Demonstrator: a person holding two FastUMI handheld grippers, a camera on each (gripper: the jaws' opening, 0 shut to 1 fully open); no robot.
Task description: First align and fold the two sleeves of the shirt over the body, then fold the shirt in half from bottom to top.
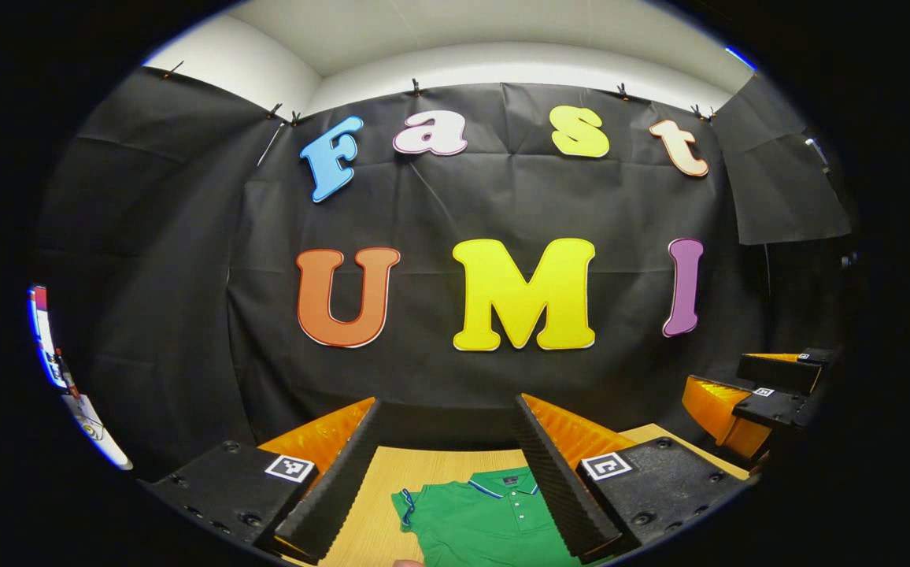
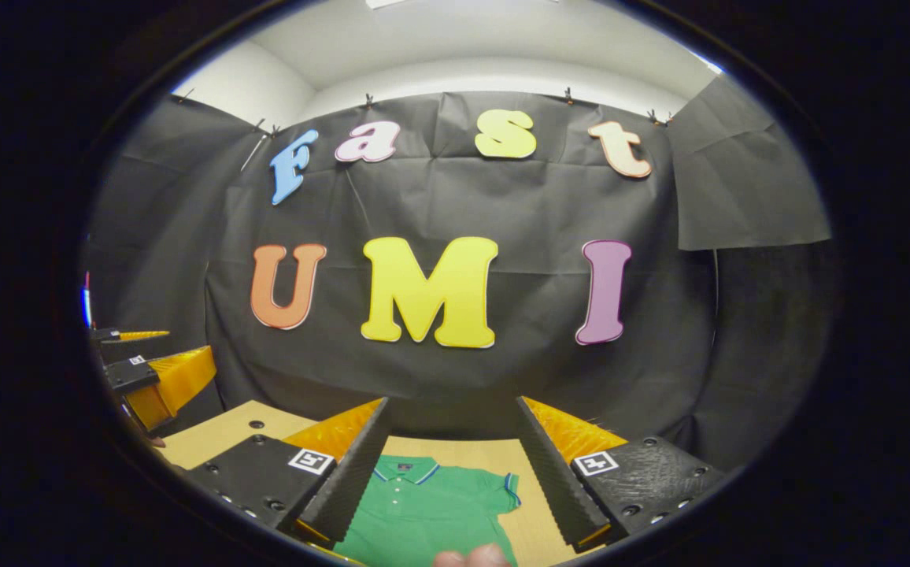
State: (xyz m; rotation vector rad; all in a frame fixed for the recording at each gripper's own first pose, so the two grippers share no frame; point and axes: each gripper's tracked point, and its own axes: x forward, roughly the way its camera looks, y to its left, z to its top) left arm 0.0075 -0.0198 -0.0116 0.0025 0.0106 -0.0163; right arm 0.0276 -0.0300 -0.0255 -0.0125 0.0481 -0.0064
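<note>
On the light wooden table (image 1: 376, 504) lies a green short-sleeved polo shirt (image 1: 486, 516) with a buttoned placket and a collar edged in blue and white, spread flat with its collar toward the black cloth wall (image 1: 502, 205). From the left gripper view, the left hand-held gripper (image 1: 451, 488) hangs above the table with its jaws wide apart, nothing between them; the shirt's collar and one short sleeve, trimmed blue at the cuff, show in the gap between the two ribbed fingers (image 1: 337, 492), well below them. A fingertip (image 1: 408, 563) peeks in at the very bottom edge of that view, just beside the shirt's sleeve. Off to the right of the same view, the right hand-held gripper (image 1: 746, 405) is seen farther away, held above the table's far corner

From the right gripper view, the right hand-held gripper (image 2: 451, 480) is likewise spread wide and holds nothing. Through its gap the green polo shirt (image 2: 431, 508) appears with its collar and the other short sleeve lying out flat on the wooden table (image 2: 219, 433); neither sleeve is folded over the body. Two fingertips (image 2: 471, 557) show at the bottom edge, over the shirt's body. At the left edge of this view the left hand-held gripper (image 2: 152, 370) is in sight, above the table's corner and apart from the shirt
</note>
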